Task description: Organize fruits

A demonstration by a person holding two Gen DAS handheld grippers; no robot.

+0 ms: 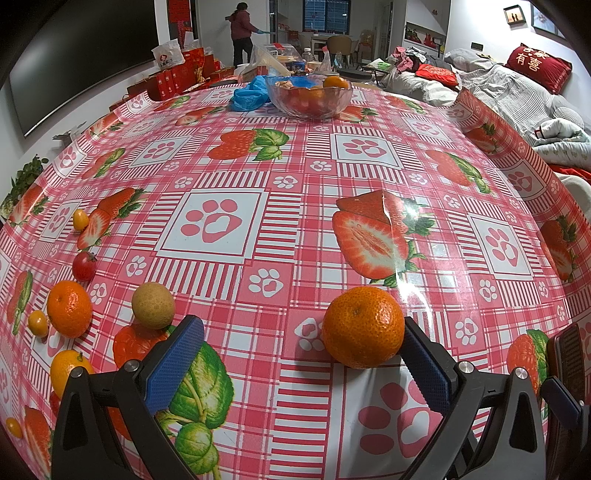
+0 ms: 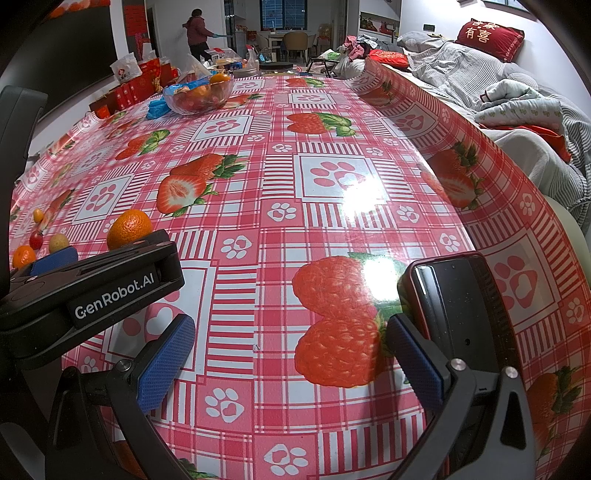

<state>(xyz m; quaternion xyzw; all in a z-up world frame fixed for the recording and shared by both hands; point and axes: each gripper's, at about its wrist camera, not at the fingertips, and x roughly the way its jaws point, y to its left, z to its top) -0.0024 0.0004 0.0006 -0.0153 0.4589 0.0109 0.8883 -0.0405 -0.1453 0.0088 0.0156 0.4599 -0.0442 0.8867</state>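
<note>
Grippers first. We see the left gripper (image 1: 301, 363) low over the table, its blue-padded jaws spread wide and holding nothing. A mandarin (image 1: 363, 327) sits on the cloth between the fingers, just beside or touching the right-hand pad (image 1: 428, 373); we cannot tell which. The left-hand pad (image 1: 173, 363) stands well clear of it. The right gripper (image 2: 291, 363) hovers to the right of the left one, jaws likewise apart and empty, over a printed strawberry. A dark phone (image 2: 448, 301) lies just beyond its right finger. In the right wrist view the left gripper's body, marked GenRobot.AI, crosses the lower left, with the mandarin (image 2: 129, 228) behind it.

Loose fruit lies at the left of the left wrist view. From left to right we note a small kumquat (image 1: 38, 323), a second mandarin (image 1: 69, 308), a cherry tomato (image 1: 84, 266), a yellow tomato (image 1: 80, 219) farther back, and a tan round fruit (image 1: 153, 305) near the left pad. Another orange fruit (image 1: 68, 371) shows behind the left finger.

The table carries a glossy red-checked cloth (image 1: 280, 229) printed with strawberries and paw marks. At its far edge stands a glass bowl (image 1: 308, 96) already holding fruit, with a blue bag (image 1: 249, 96) touching its left side. Left of the table a dark screen (image 1: 81, 55) hangs on the wall. A person (image 1: 242, 31) stands at the back. A sofa with bedding and a red cushion (image 1: 537, 66) runs along the right.
</note>
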